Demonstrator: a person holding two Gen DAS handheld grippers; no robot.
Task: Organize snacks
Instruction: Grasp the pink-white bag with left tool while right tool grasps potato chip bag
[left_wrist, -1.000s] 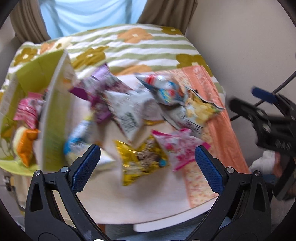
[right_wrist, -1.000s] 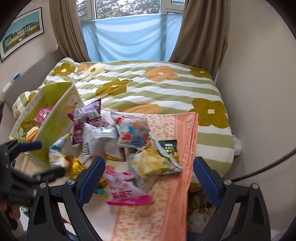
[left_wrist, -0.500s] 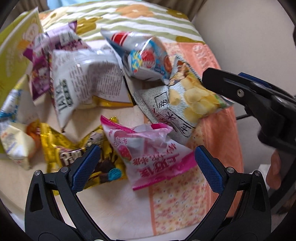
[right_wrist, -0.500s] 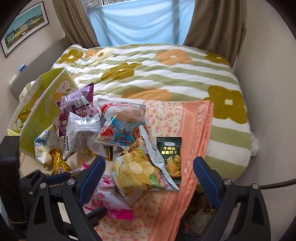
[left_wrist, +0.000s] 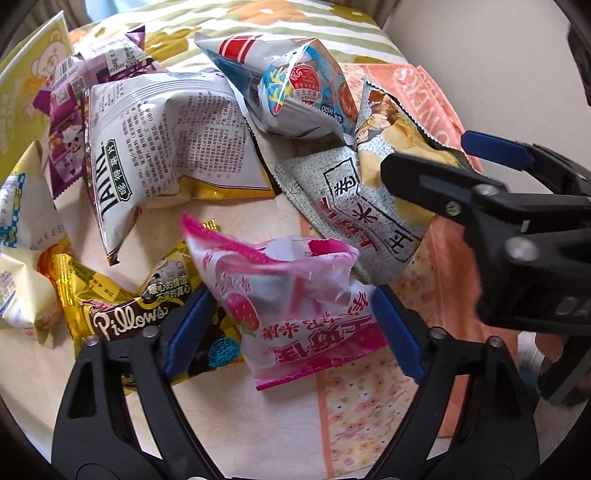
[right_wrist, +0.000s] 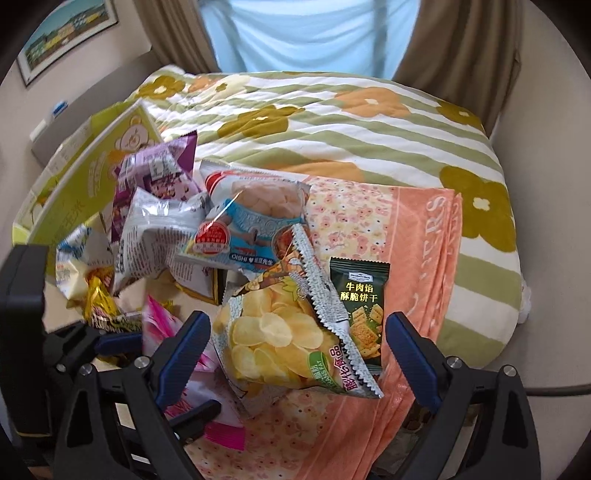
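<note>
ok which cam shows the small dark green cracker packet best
The right wrist view. The dark green cracker packet lies face up on the orange towel, its label plain to see, partly overlapped by the potato chip bag. In the left wrist view I cannot pick it out; the right gripper and the chip bag cover that spot.

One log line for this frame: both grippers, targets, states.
left gripper: open, straddling pink strawberry snack bag | right gripper: open, straddling silver potato-chip bag | nothing lifted

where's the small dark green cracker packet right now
In the right wrist view, the dark green cracker packet lies on the peach towel, just right of the potato chip bag, between the open right gripper pads.
</note>
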